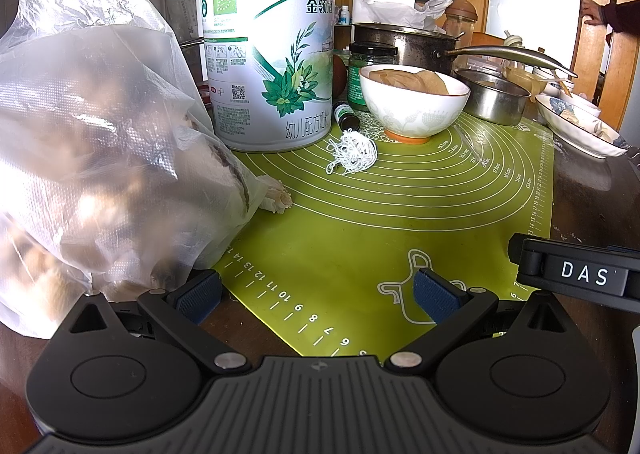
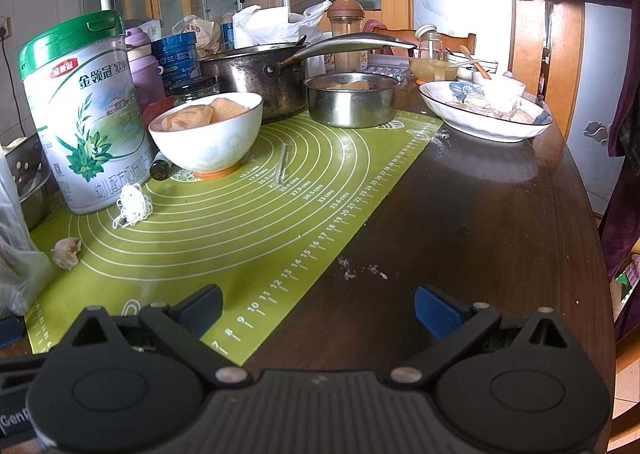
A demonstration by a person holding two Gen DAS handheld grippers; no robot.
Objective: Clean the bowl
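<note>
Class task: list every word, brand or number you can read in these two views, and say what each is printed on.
"金领冠": formula tin, red badge and side.
"幼儿配方": tin base; the rest is cut off.
"DAS": right gripper.
"7" to "14", "25.4 cms", "35.6 cms": green mat.
Tin's small print, jar label: unreadable.

Glossy white ceramic bowl (image 2: 206,133) on a matt green rubbery mat (image 2: 248,221); scorched metal pot (image 2: 256,81), shiny steel tin (image 2: 352,101), polished dark wooden desk (image 2: 480,234).

The stuff inside the plastic bag (image 1: 92,141) is blurry; the person (image 2: 624,101) by the door is cut off
</note>
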